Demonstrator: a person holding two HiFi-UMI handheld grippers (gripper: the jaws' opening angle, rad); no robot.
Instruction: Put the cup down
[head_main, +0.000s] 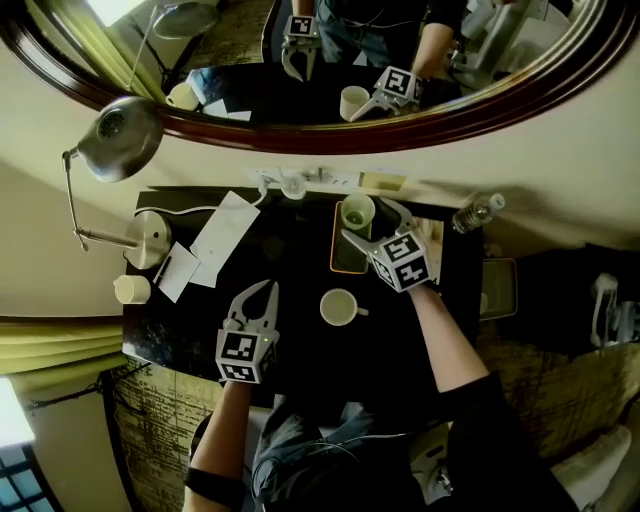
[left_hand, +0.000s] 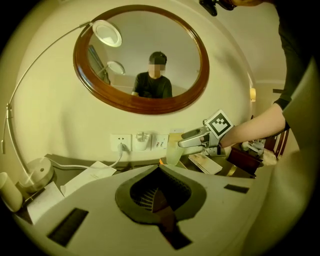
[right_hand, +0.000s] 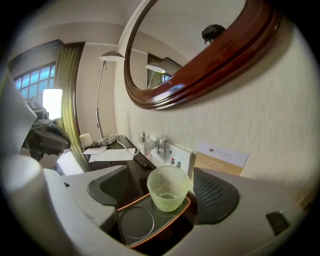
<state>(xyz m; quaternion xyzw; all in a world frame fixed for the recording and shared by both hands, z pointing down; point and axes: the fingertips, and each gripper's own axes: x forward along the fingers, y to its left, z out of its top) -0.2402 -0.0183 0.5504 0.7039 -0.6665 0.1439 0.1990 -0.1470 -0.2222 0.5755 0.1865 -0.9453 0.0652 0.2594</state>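
The right gripper (head_main: 366, 221) has its jaws spread wide. The green glass cup (right_hand: 168, 188) stands upright between them, on the end of an orange-rimmed tray (right_hand: 136, 223) farther from the tool. The right-hand pad sits just beside the glass and the left-hand one stands clear of it. Beyond the jaws, wall sockets (right_hand: 172, 158) and a card (right_hand: 220, 160) line the wall. The left gripper (head_main: 268, 288) is closed tight on nothing, above the dark table (head_main: 170, 330). A white mug (head_main: 340, 307) stands to its right, between the two grippers.
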